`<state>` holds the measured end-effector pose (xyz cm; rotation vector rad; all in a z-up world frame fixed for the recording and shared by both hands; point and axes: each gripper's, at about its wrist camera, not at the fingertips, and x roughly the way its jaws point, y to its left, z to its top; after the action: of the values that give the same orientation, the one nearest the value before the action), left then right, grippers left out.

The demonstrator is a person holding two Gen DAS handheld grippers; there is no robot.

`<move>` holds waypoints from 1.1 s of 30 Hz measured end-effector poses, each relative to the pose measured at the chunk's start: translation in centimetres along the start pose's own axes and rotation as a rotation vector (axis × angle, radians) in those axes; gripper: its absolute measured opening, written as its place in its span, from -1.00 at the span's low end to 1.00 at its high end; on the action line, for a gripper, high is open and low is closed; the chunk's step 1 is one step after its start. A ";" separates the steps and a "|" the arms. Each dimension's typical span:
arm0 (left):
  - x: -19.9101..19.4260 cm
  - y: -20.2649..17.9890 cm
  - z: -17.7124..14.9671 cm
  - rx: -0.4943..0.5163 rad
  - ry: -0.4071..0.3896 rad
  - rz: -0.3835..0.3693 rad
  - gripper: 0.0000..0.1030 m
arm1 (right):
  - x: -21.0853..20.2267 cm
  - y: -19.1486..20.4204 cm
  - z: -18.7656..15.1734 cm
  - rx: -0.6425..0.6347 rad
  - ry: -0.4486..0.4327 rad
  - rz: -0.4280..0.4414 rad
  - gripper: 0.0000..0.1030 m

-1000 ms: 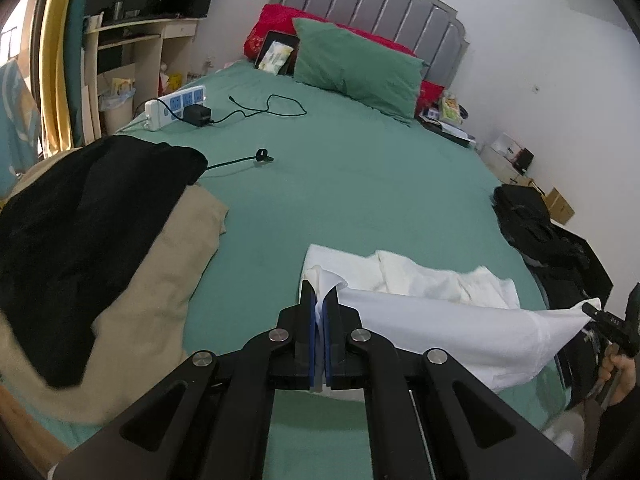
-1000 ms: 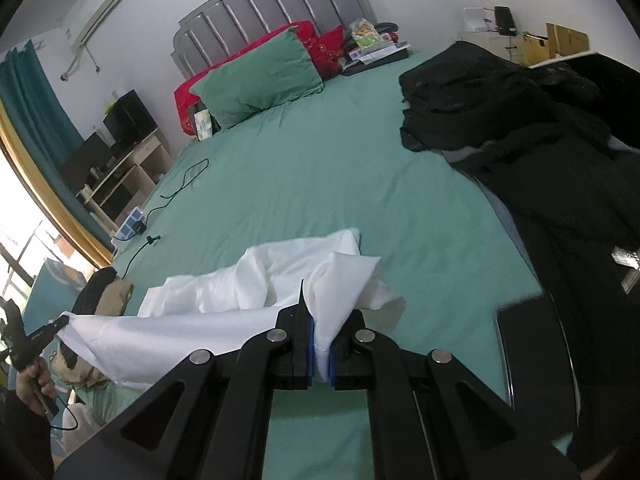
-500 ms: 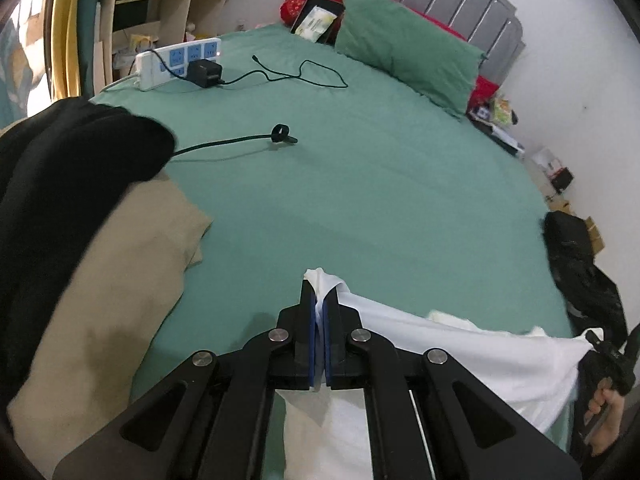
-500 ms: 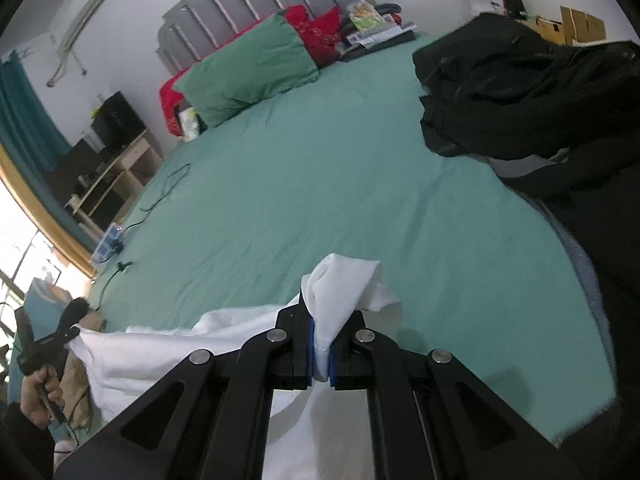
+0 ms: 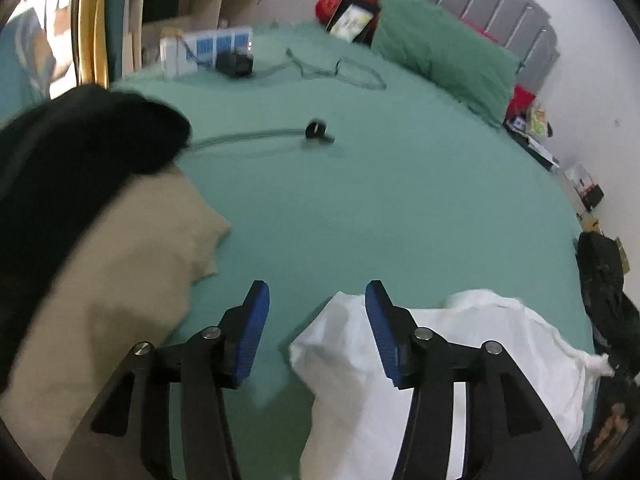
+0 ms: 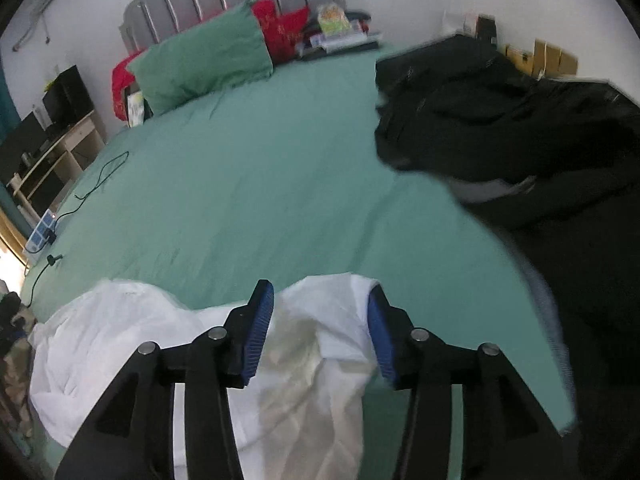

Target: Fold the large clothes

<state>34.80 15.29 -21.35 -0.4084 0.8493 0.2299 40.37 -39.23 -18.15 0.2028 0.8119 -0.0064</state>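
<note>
A white garment (image 5: 472, 356) lies crumpled on the green bed near its front edge; it also shows in the right wrist view (image 6: 132, 344). My left gripper (image 5: 316, 312) is open and empty, just above the garment's left end, whose corner lies by the right finger. My right gripper (image 6: 320, 316) is open and empty, its fingers straddling the garment's right end without holding it.
A black garment (image 5: 60, 184) lies on a beige one (image 5: 120, 280) at the bed's left. A black clothes pile (image 6: 520, 140) covers the right side. A green pillow (image 5: 444, 60), a power strip (image 5: 204, 48) and cables (image 5: 256, 136) lie further back.
Both grippers opened and let go of the white garment, which dropped onto the bed. Both grippers came lower and nearer the bed's front edge.
</note>
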 end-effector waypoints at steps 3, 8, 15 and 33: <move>-3.5 -1.6 -1.1 0.099 -0.063 -0.036 0.04 | -2.3 1.5 -1.2 -0.053 -0.032 0.037 -0.04; -7.3 -6.8 -7.0 0.387 -0.079 -0.128 0.11 | -4.9 9.0 -5.5 -0.390 -0.051 0.119 -0.03; -7.7 -11.2 -14.2 0.641 0.019 -0.285 0.11 | -5.3 18.1 -13.7 -0.855 -0.011 0.240 -0.04; -6.7 -13.4 -14.2 0.866 -0.008 -0.254 -0.73 | -4.7 19.1 -13.7 -1.005 -0.064 0.218 -0.97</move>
<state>25.66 -3.20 -21.14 0.2982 0.8003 -0.3720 28.84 -18.39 -20.56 -0.6571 0.6439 0.5867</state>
